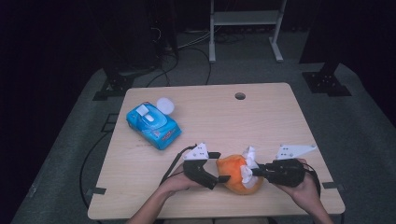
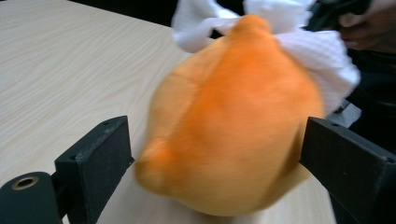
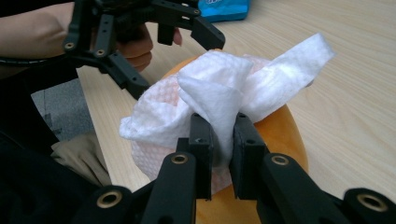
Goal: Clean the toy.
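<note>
orange plush toy [image 1: 236,173]: on the table [image 1: 280,121], near its front edge, between both tongs. left gripper [image 1: 218,178]: jaws apart, flanking the toy, pads clear of it. right gripper [image 1: 256,171]: jaws clamped on white wipe [image 3: 219,93], pressed on the toy. blue wipes pack [image 1: 153,125]: toward back-left corner.

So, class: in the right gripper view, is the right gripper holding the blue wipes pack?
No: the right gripper is shut on a white wipe draped over the orange toy.
</note>
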A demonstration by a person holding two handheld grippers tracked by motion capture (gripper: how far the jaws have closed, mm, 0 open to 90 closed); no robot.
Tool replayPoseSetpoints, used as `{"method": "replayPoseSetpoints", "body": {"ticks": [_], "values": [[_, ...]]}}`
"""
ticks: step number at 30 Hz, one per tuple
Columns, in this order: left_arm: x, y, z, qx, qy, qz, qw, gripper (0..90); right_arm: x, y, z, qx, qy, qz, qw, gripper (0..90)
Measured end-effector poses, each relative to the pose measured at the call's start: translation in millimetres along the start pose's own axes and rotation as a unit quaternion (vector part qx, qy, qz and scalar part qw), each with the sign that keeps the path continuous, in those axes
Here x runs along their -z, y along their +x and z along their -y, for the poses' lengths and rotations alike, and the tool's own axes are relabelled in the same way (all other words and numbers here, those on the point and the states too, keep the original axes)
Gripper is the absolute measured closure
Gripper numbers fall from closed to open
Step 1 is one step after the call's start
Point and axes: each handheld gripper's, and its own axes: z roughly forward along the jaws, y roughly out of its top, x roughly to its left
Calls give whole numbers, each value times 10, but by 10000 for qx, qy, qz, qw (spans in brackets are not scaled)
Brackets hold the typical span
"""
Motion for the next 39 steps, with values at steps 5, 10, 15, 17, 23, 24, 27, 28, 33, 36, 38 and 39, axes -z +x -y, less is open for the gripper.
{"method": "replayPoseSetpoints", "body": {"ticks": [5, 10, 15, 17, 23, 24, 27, 28, 33, 36, 38, 39], "values": [[-54, 92, 68, 153, -109, 328, 9993, 78, 33, -41, 31, -83, 12, -22, 10000, 799], [-148, 67, 112, 83, -66, 588, 9982, 79, 84, -88, 68, -152, 23, -33, 9999, 798], [-202, 30, 121, 80, -114, 523, 9985, 145, 118, -117, 86, -258, -12, -14, 9997, 797], [-161, -23, 52, -24, -56, 419, 9991, 226, 124, -114, 69, -278, -100, -29, 9996, 797], [136, -147, -222, -282, -272, 63, 9992, 286, 120, -148, -64, -335, -453, 58, 9984, 798], [200, -155, -239, -390, -240, -44, 9989, 303, 100, -166, -82, -369, -495, 62, 9981, 798], [268, -162, -181, -474, -52, -186, 9987, 320, -41, -235, -97, -563, -478, 91, 9972, 797], [273, -160, -136, -502, 39, -249, 9984, 319, -110, -251, -87, -586, -380, 136, 9975, 797], [269, -114, -4, -444, -83, -484, 9978, 195, -248, -267, -45, -678, -269, 39, 9973, 792], [244, -67, -7, -474, -59, -563, 9973, 109, -246, -262, -41, -672, -266, 22, 9974, 790], [218, -41, -7, -511, -63, -521, 9973, 99, -251, -265, -29, -694, -279, -23, 9972, 789], [197, -32, -7, -513, -87, -511, 9973, 92, -249, -268, -29, -687, -270, -18, 9973, 789]]}}
